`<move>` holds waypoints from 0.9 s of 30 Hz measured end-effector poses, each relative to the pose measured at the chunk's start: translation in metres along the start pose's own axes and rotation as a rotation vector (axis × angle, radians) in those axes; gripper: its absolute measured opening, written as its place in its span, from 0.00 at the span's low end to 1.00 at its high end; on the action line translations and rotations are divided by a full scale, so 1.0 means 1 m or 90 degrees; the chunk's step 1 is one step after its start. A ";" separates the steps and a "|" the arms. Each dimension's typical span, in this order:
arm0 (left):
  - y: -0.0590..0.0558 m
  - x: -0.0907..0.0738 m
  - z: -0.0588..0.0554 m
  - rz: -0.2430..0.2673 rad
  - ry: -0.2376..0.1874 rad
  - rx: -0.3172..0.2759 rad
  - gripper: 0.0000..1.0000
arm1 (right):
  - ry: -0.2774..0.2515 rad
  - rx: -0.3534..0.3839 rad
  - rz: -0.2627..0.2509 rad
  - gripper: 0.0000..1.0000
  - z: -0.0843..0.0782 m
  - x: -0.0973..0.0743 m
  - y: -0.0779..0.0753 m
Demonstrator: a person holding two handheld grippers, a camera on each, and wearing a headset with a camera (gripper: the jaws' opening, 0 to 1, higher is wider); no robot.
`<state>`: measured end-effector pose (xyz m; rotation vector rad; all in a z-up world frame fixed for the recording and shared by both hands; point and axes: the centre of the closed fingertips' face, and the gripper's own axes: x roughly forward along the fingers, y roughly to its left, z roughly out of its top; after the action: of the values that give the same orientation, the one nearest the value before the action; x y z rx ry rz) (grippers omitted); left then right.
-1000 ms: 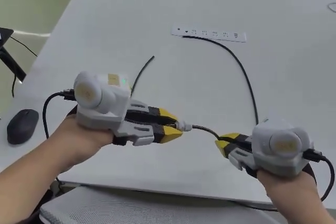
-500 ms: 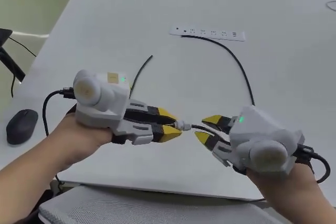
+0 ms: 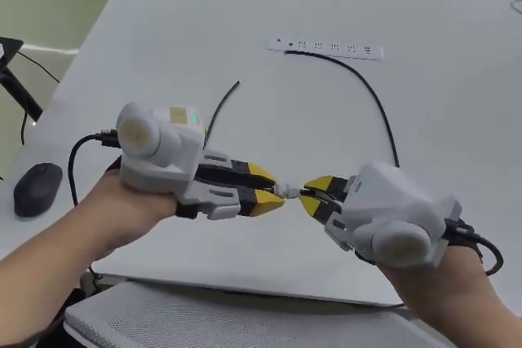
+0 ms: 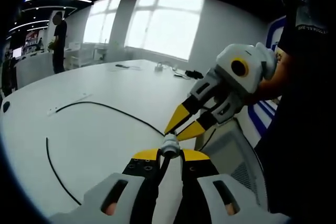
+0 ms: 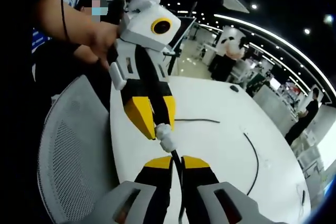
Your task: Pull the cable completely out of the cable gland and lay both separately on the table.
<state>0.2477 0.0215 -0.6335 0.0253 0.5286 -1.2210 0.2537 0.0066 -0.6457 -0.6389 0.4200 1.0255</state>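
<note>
Head view: left gripper pinches the white gland above the table, and right gripper straddles the cable just beside it

Left gripper view: the gland holds the cable, not yet out

Right gripper view: jaws hug the cable, but I cannot tell if they bite. Clamp firmly, then pull straight along the bore

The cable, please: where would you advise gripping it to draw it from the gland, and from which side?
Grip the black cable on the bare stretch just behind the white gland, coming from the side opposite the left gripper, fingers across it. It runs straight out there, so the pull should follow its axis.
</note>
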 end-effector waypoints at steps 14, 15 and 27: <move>-0.003 0.004 0.001 0.001 -0.002 0.012 0.15 | -0.001 0.051 -0.002 0.00 -0.006 -0.001 -0.003; -0.003 0.004 0.001 0.001 -0.002 0.012 0.15 | -0.001 0.055 -0.002 0.00 -0.007 -0.001 -0.003; 0.000 0.000 0.001 0.007 -0.005 0.011 0.15 | 0.005 0.110 -0.007 0.00 -0.017 0.001 -0.009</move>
<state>0.2484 0.0209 -0.6326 0.0371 0.5104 -1.2146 0.2621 -0.0078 -0.6566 -0.4894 0.5057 0.9641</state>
